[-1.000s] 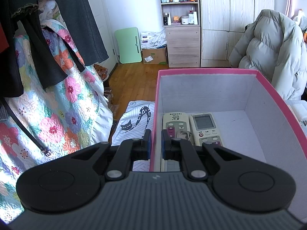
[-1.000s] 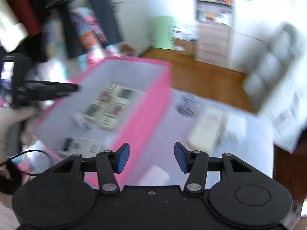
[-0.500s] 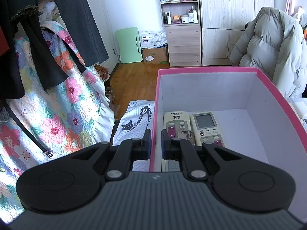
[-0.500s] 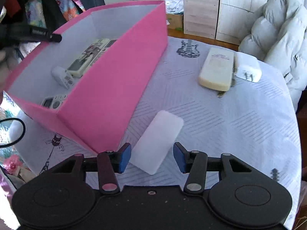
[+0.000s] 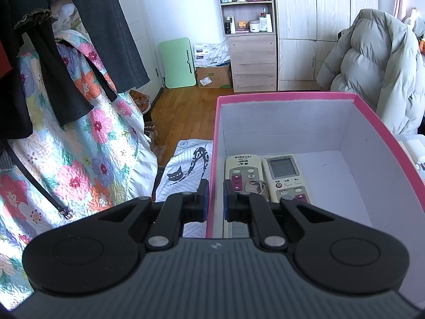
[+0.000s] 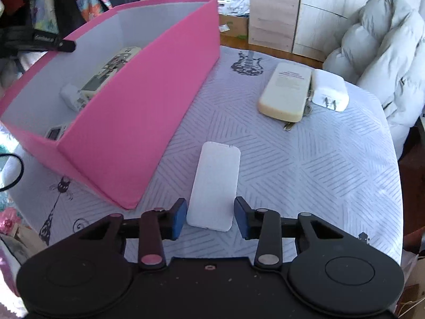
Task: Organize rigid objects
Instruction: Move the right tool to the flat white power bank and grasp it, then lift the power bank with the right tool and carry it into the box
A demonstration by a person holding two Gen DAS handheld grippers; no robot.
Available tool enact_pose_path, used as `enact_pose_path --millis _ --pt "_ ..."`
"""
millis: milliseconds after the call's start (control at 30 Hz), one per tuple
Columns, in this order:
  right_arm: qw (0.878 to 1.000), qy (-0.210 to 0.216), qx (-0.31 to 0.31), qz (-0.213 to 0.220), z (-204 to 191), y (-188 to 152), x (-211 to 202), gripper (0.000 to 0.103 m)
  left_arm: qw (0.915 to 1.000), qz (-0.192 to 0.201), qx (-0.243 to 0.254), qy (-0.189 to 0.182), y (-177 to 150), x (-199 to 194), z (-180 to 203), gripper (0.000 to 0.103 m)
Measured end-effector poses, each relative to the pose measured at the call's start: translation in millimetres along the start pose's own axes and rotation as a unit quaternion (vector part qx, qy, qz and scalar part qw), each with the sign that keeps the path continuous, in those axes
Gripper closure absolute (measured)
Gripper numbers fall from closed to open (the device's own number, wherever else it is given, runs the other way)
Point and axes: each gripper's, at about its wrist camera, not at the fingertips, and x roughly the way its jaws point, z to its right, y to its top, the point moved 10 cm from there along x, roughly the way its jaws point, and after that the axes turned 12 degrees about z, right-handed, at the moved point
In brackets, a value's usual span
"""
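My left gripper [image 5: 215,199] is shut on the left wall of the pink box [image 5: 212,164]. Inside the box lie two remote controls [image 5: 241,170] side by side. In the right wrist view the pink box [image 6: 138,101] stands on the left of the table, with remotes and a small white item inside. My right gripper [image 6: 211,216] is open, with its fingers on either side of the near end of a flat white rectangular case [image 6: 216,183] on the tablecloth. Further back lie a cream remote [image 6: 287,90], face down, and a white plug adapter [image 6: 329,90].
The table has a pale patterned cloth [image 6: 305,159] and a rounded right edge. A grey puffer coat [image 6: 377,50] hangs over a chair at the back right. A floral quilt and dark clothes [image 5: 66,106] hang to the left of the box.
My right gripper has swung down and closer to the table, so its open fingers now flank the white case. My left gripper keeps its hold on the box wall.
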Motion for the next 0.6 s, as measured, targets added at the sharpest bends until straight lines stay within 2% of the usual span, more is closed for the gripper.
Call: enact_pose_path --millis 67,133,167,233,300,400,600 --pt "1.000 -0.015 -0.017 0.003 -1.0 2.0 6.9 0.050 1.0000 0.000 -0.001 -0.001 0.0 0.0 0.2 0.094" --pt "1.000 -0.010 -0.014 0.011 -1.3 5.9 14.7 0.046 1.0000 0.000 0.000 -0.001 0.1 0.0 0.3 0.094" --pt "1.000 -0.007 -0.009 0.013 -0.5 8.0 18.3 0.041 1.0000 0.000 0.001 -0.001 0.2 0.3 0.5 0.094" --pt "1.000 0.001 -0.003 0.026 0.9 12.5 23.6 0.041 1.0000 0.000 0.001 -0.001 0.2 0.3 0.5 0.094" --pt "0.999 0.017 -0.009 0.036 -2.4 14.9 22.2 0.059 1.0000 0.000 0.000 -0.001 0.1 0.3 0.8 0.094" --pt "0.999 0.032 0.002 0.040 -6.1 13.7 15.4 0.060 1.0000 -0.001 0.001 -0.001 -0.3 0.5 1.2 0.094" --pt "0.996 0.009 0.018 0.089 5.4 28.5 -13.8 0.060 1.0000 -0.001 0.004 0.001 -0.7 1.7 2.4 0.094"
